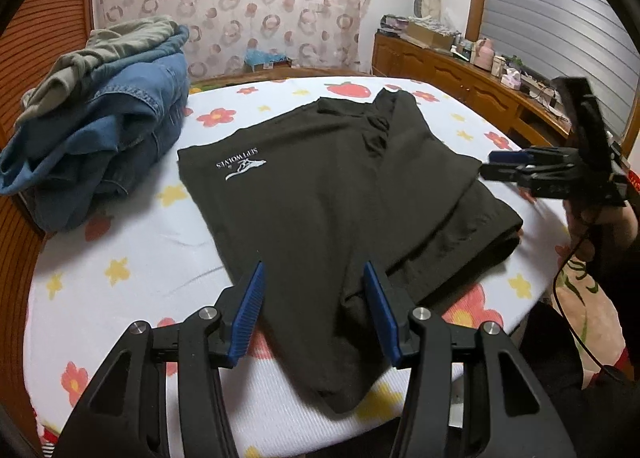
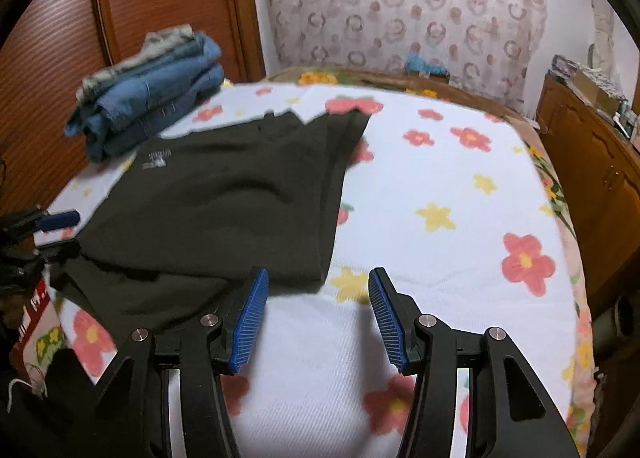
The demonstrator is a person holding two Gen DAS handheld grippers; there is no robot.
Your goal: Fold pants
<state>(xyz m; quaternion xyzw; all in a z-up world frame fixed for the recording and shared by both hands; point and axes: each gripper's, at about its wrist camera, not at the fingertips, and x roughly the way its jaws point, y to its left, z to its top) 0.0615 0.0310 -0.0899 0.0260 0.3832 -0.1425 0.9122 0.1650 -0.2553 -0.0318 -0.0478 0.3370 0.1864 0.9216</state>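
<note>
Black pants [image 1: 328, 193] with a white logo lie folded over on the flowered bed sheet [image 1: 132, 250]; they also show in the right wrist view [image 2: 224, 209]. My left gripper [image 1: 314, 278] is open and empty, hovering over the near edge of the pants. My right gripper [image 2: 318, 282] is open and empty, just past the pants' right corner over the sheet. It also shows in the left wrist view [image 1: 504, 165] at the pants' right side. The left gripper shows in the right wrist view [image 2: 60, 232] at the left edge.
A pile of folded jeans and olive trousers [image 1: 100, 129] sits at the far left of the bed by the wooden headboard [image 2: 168, 17]. A wooden cabinet [image 1: 460, 77] with clutter stands to the right. A cable [image 1: 568, 282] hangs from the right hand.
</note>
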